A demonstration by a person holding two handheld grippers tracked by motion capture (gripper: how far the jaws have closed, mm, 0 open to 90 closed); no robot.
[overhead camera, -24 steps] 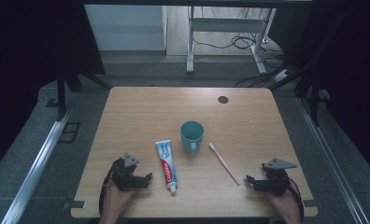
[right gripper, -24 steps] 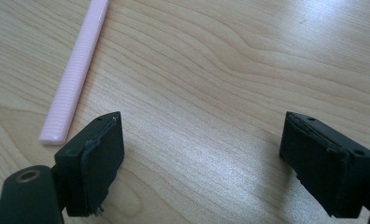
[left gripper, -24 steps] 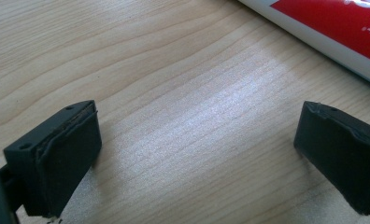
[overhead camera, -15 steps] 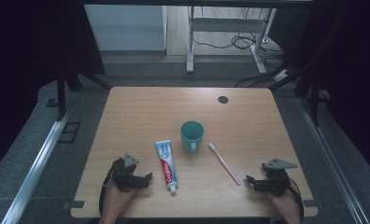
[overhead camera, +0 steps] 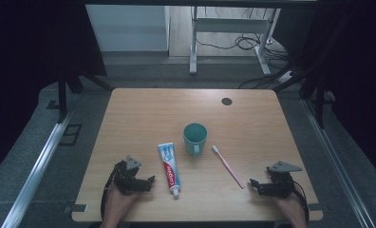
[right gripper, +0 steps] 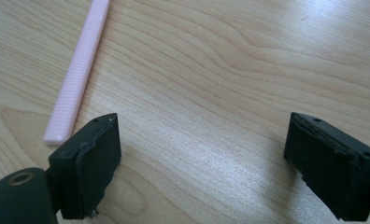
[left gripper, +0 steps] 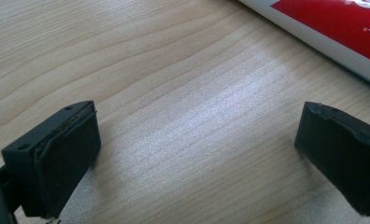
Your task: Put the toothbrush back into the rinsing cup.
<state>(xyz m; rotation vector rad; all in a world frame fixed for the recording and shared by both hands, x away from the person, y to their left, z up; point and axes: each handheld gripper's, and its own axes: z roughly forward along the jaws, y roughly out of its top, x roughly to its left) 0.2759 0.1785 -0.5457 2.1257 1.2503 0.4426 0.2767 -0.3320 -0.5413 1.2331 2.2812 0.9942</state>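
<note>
toothbrush (overhead camera: 228, 166): pink, lying flat on the table (overhead camera: 143, 109) with its long axis running diagonally, bristle end pointing away toward the cup (overhead camera: 195, 137) and handle end pointing toward the person's near right. the handle tip lies just beside the right gripper (overhead camera: 258, 185), a little to that gripper's left; in the right gripper view the ribbed handle (right gripper: 78, 74) ends just ahead of one black jaw, not between the two. right gripper state: jaws spread wide, holding nothing, resting low over bare wood

toothpaste tube (overhead camera: 169, 168): lying flat between the two grippers' halves of the table, long axis nearly front to back, cap end toward the person. it lies just beside the left gripper (overhead camera: 148, 183), to that gripper's right (its red and white side (left gripper: 342, 32) crosses the upper corner of the left gripper view, well outside the jaw gap). left gripper state: jaws spread wide, holding nothing

judgement: each hand is nearer to its own item, right to toothbrush, left to tube. to take the toothbrush, the right gripper would need to shift sideways toward the handle and close across its narrow width rather than along its length
</note>
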